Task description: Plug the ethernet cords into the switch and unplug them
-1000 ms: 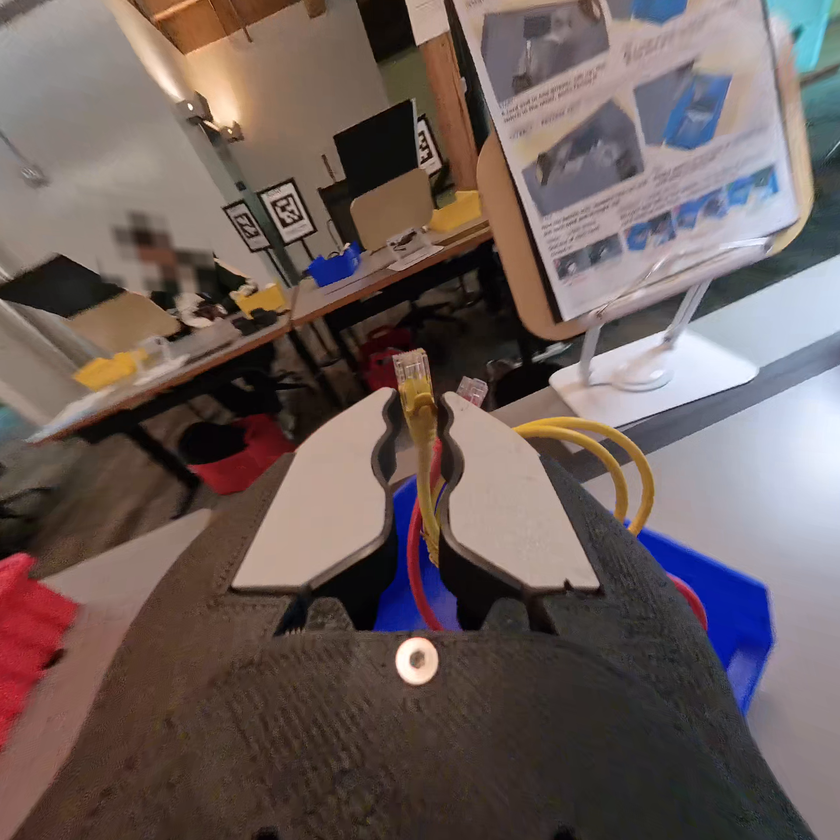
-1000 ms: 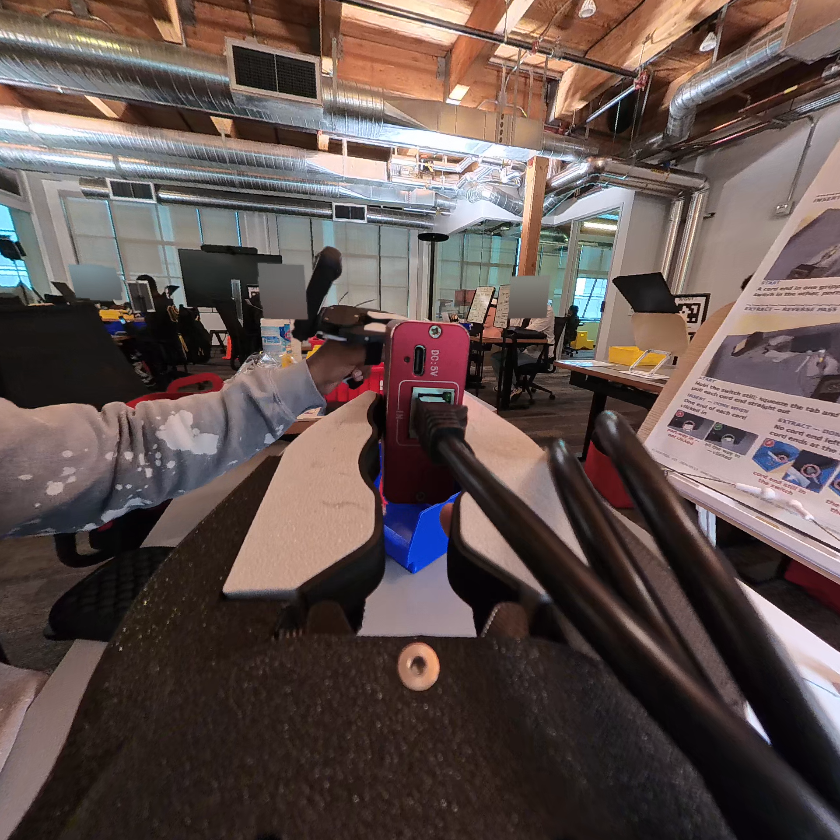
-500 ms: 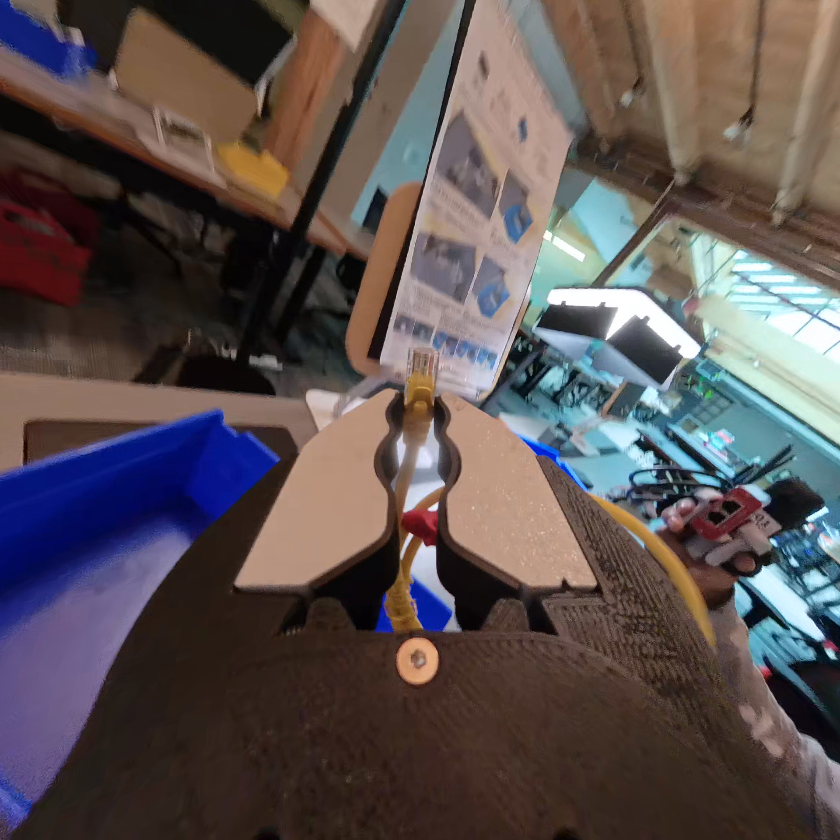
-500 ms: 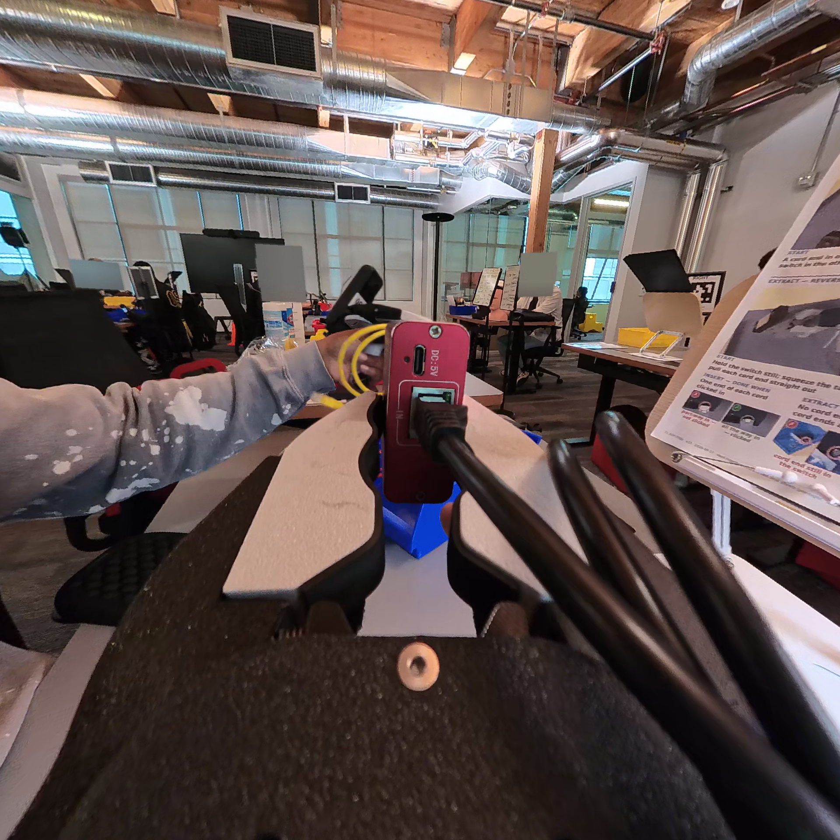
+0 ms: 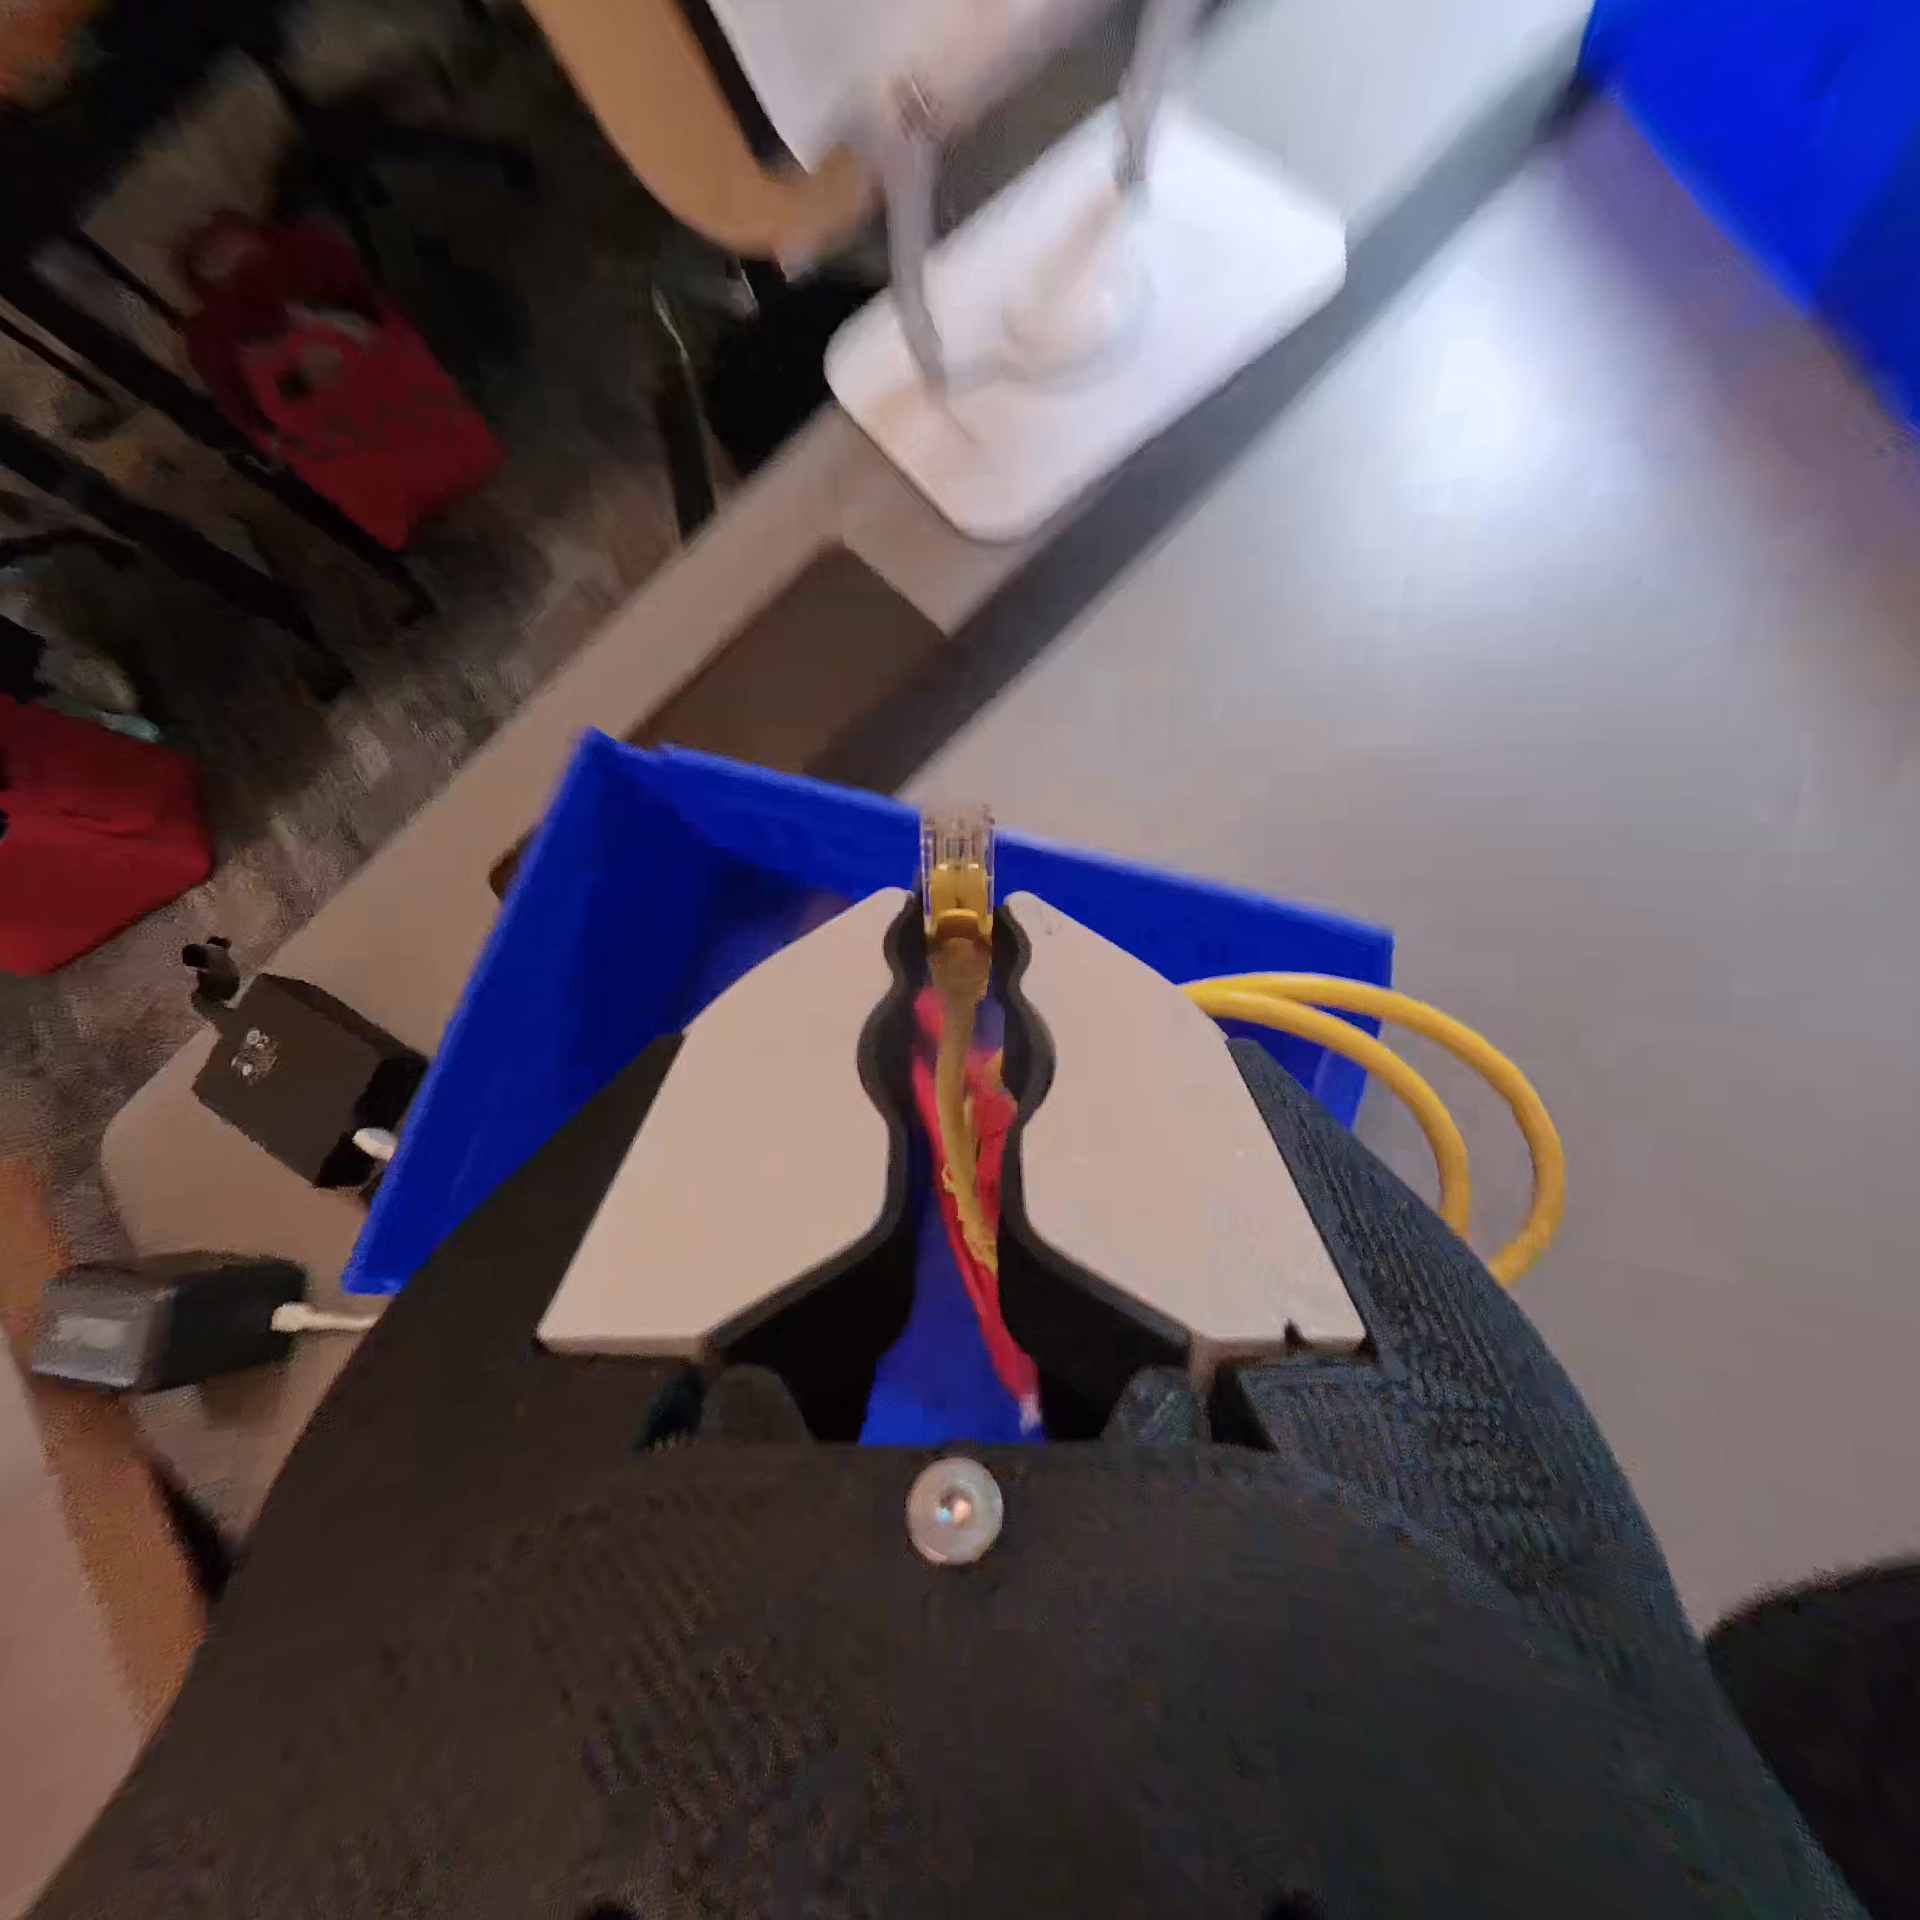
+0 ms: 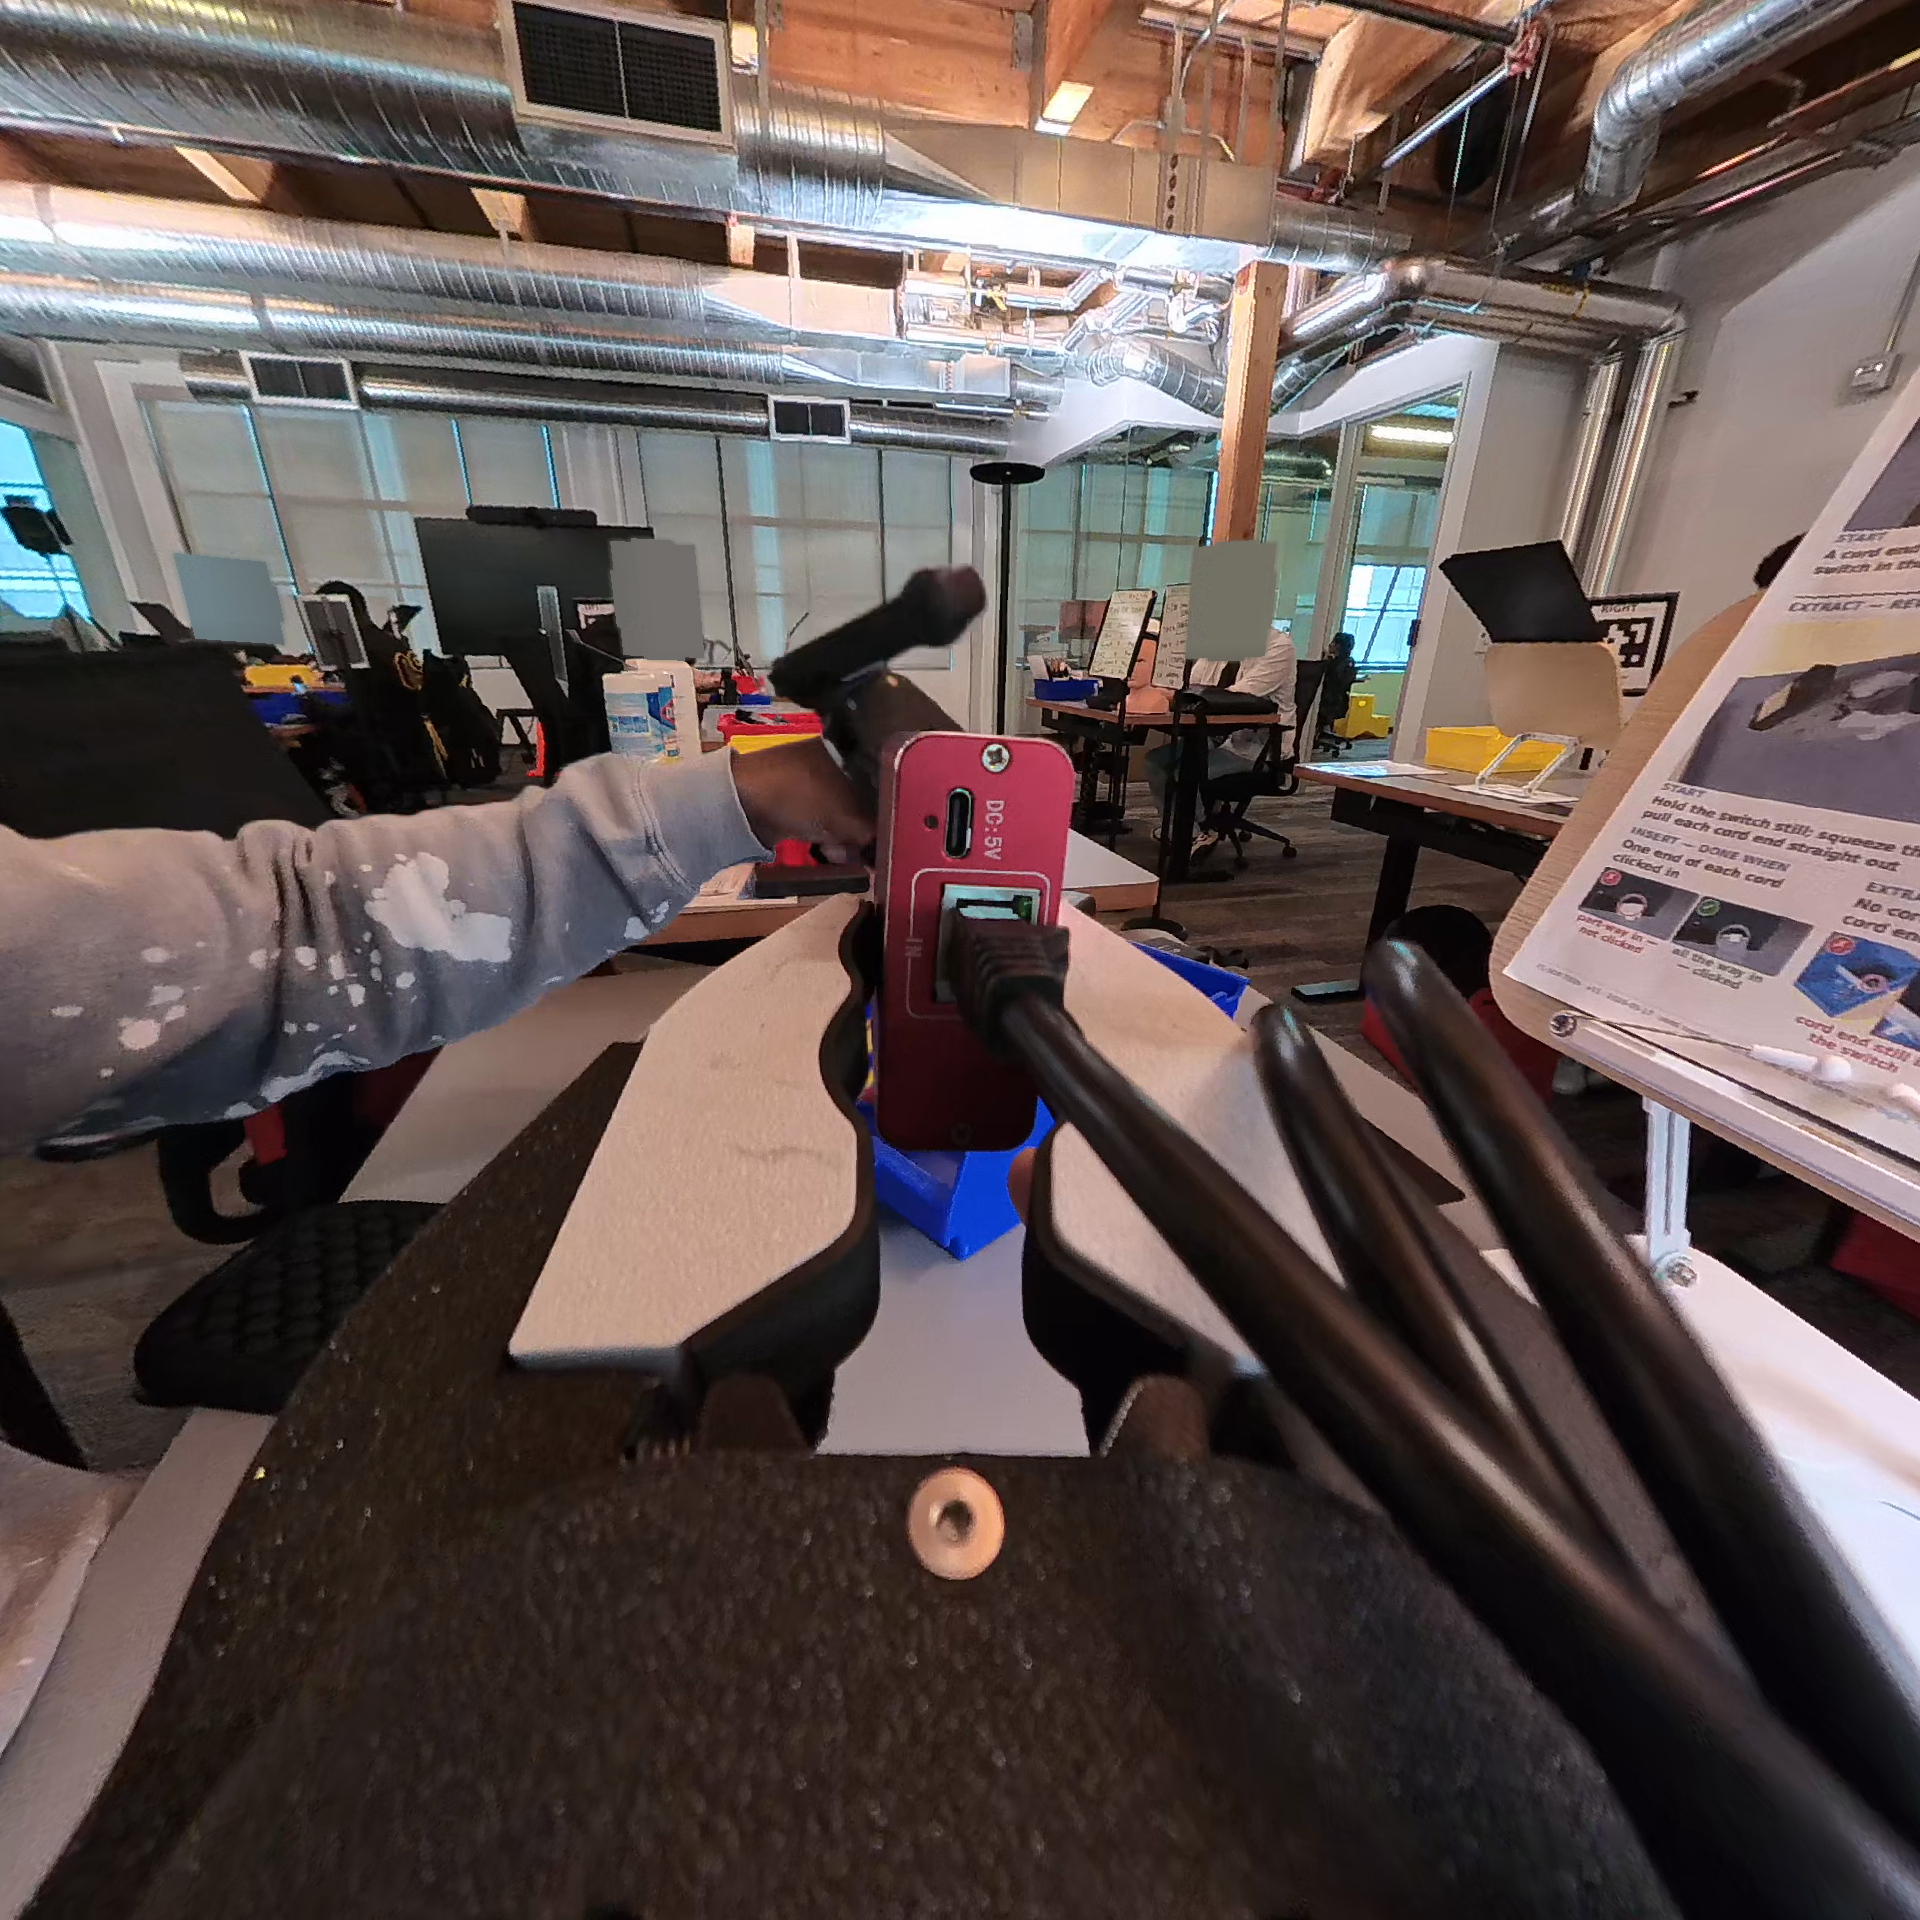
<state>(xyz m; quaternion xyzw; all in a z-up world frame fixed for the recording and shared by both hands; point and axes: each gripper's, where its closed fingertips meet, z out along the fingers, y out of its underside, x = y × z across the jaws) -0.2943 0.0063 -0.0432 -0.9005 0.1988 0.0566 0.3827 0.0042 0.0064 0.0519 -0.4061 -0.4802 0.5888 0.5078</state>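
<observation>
Left gripper (image 5: 956, 920): squeezed tight on the yellow cord (image 5: 961, 1049), clear plug (image 5: 957, 836) poking out front, over the blue bin (image 5: 644, 935).
Right gripper (image 6: 951, 935): clamped on the red switch (image 6: 971, 935), standing up tall, black cord (image 6: 1143, 1122) plugged in.
Which way: plug points down at the bin, not at the switch; it needs to turn.

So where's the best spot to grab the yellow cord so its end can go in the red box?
Probably just behind the plug, on the yellow boot, pinched from both sides. That is how the left gripper holds the yellow cord now: the clear plug sticks out past the fingertips, free to enter a port on the red switch clamped upright in the right gripper.
</observation>
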